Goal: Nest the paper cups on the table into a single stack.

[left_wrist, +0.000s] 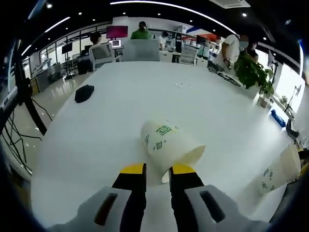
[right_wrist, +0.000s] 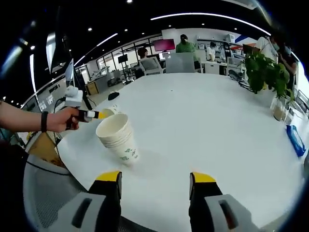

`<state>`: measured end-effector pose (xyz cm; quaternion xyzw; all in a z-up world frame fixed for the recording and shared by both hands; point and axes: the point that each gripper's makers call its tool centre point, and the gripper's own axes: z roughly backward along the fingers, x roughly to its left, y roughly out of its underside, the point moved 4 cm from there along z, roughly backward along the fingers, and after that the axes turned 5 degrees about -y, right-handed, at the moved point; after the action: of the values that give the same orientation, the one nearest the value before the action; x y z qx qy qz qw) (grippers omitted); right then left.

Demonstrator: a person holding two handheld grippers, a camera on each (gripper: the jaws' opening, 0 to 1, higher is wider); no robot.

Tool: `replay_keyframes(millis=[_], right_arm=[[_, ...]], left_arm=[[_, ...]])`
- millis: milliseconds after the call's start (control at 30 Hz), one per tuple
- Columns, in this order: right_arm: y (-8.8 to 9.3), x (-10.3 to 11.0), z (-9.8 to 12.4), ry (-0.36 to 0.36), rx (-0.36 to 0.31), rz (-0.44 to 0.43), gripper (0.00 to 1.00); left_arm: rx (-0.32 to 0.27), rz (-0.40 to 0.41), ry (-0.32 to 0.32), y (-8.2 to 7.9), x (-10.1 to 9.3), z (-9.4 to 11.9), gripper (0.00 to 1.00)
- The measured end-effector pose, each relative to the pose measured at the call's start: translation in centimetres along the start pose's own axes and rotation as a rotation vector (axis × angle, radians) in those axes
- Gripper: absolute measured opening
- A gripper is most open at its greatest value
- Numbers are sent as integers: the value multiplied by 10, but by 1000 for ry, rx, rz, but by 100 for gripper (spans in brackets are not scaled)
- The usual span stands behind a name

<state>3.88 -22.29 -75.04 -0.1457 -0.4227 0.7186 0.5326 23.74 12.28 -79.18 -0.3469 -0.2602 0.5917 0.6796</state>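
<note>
Left gripper view: the left gripper (left_wrist: 158, 170) pinches the rim of a tipped cup (left_wrist: 170, 145) lying on the white surface (left_wrist: 120, 101). Right gripper view: the stack (right_wrist: 118, 137) stands near the surface's left edge, ahead of the right gripper (right_wrist: 156, 180), jaws spread.

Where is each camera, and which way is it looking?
Left gripper view: rides on the left gripper, looking along the white table at a tipped paper cup pinched in its jaws; no arm shows.
Right gripper view: rides on the right gripper, jaws apart, facing the stack of cups; the person's hand shows holding the left gripper.
Both share the table, the potted plant and the stack.
</note>
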Motion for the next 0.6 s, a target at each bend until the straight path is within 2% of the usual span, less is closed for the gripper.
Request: replay_keyframes(millis=[233, 333, 600], right_arm=[[2, -1, -1, 3, 11, -3, 55], [3, -2, -2, 5, 14, -7, 55], [5, -2, -2, 6, 20, -3, 55]], left_arm=[[4, -19, 3, -2, 3, -13, 1], [-1, 0, 23, -3, 2, -13, 1], [-20, -27, 23, -3, 4, -7, 0]])
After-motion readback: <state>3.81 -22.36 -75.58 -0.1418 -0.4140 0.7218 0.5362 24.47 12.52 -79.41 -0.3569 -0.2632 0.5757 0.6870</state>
